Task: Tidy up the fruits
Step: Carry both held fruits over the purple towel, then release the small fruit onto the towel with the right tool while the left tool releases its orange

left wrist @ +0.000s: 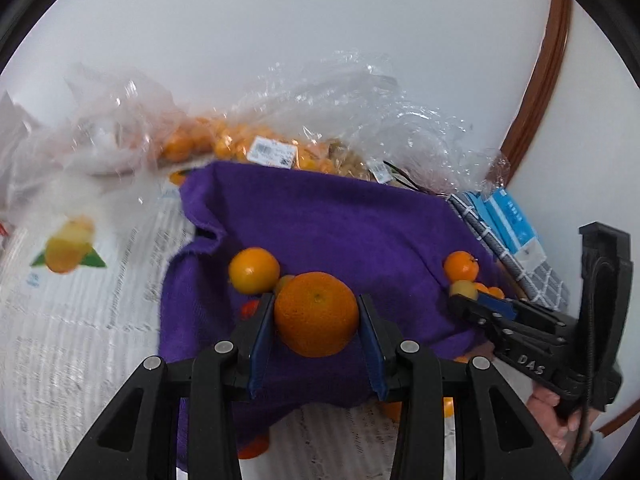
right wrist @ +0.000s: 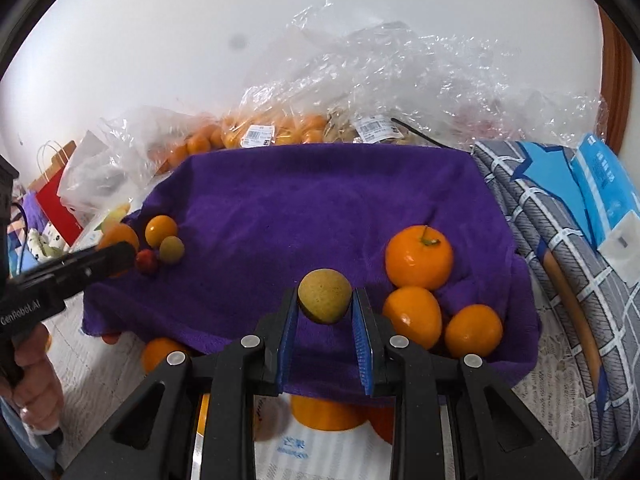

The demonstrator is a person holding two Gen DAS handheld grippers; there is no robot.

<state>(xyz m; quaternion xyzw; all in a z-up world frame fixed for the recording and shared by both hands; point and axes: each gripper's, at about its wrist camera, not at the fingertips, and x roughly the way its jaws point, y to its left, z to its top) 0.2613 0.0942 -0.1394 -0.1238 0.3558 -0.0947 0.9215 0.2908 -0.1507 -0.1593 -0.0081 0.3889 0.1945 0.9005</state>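
Left gripper (left wrist: 316, 316) clamped on a round, dimpled orange (left wrist: 316, 314), stem scar facing up; right gripper (right wrist: 325, 300) clamped on a small, matte yellow-green fruit (right wrist: 325, 298), both above a plush purple towel (right wrist: 320, 200). Glossy oranges (right wrist: 419, 256) cluster right, crinkled clear plastic bags (right wrist: 360, 72) lie beyond
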